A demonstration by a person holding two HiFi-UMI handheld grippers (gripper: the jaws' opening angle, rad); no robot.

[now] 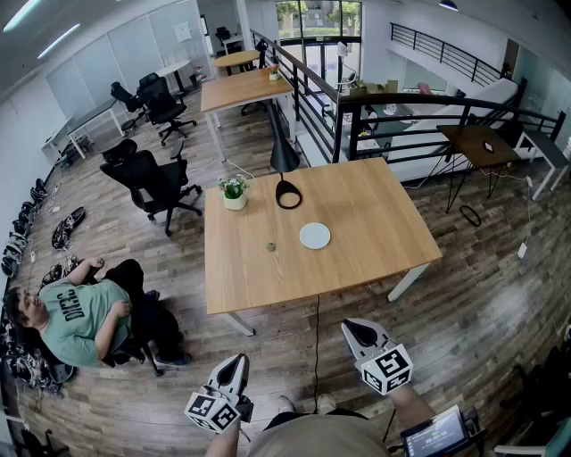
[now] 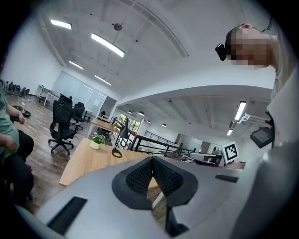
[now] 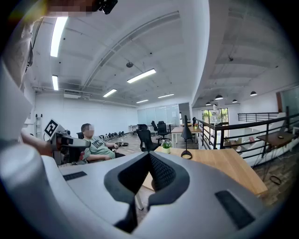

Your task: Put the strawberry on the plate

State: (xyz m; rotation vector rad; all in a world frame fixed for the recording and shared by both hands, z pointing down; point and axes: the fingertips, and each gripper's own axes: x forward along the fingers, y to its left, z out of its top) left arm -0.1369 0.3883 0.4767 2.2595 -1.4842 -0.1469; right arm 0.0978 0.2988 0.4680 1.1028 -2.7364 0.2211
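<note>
On wood table (image 1: 357, 223), well ahead of us: strawberry (image 1: 270, 247), tiny dark speck, detail too small to tell, near plate (image 1: 314, 236), not touching. We hold L gripper (image 1: 237, 361) & R gripper (image 1: 351, 327) clenched, both empty.

The light is bright and even throughout. In the head view, daylight pours in from the tall windows (image 1: 317, 18) at the far end and blows them out slightly. Long white ceiling strip lights (image 1: 59, 40) add to it. The light wooden desk (image 1: 357, 232) carries only faint, soft shadows. Heavy fisheye distortion bows the brown plank floor (image 1: 500, 303) toward the edges. Both gripper views have black rounded corners, and the strip lights glare overhead. The near grey bodies of the left gripper (image 2: 153, 161) and the right gripper (image 3: 149, 156) are soft and out of focus.
</note>
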